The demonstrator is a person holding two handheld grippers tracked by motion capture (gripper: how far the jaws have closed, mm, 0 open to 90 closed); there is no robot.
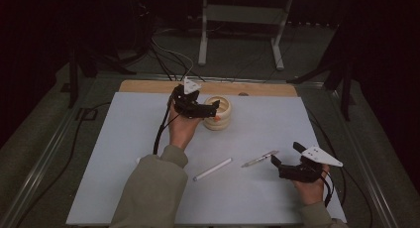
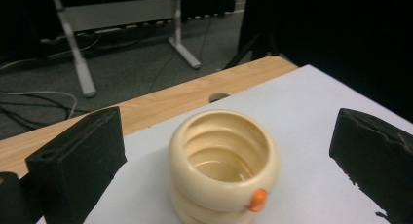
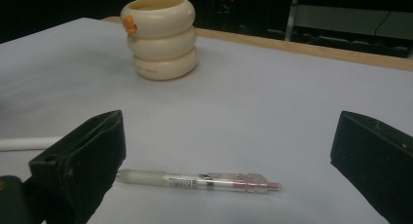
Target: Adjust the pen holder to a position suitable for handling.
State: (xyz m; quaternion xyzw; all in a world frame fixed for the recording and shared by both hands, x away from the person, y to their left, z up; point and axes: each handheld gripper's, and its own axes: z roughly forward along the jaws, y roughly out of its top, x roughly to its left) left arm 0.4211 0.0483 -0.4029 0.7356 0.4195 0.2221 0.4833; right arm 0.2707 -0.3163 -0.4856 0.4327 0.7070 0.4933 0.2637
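The left gripper (image 1: pixel 210 110) is held wide open at the cream ribbed cup (image 1: pixel 221 114), while the right gripper (image 1: pixel 286 156), equally wide, is lowered beside the clear pen (image 1: pixel 259 159) on the counter (image 1: pixel 124 139).

Dim all over in the high view, with a nearly black room behind the table (image 1: pixel 148 139). Soft light from above, brightest on the pale table top. Faint, soft shadows under the cup (image 1: pixel 218 113) and the 2 pens. No strong glare anywhere. A bit grainy and soft in all 3 views. Sharper on the clear pen (image 3: pixel 199 181) in the right gripper view, with a small shine along it. Fuzzy and out of focus on the black jaws close to each gripper camera. Slightly blurred on the orange dot (image 2: pixel 257 199) of the cup.
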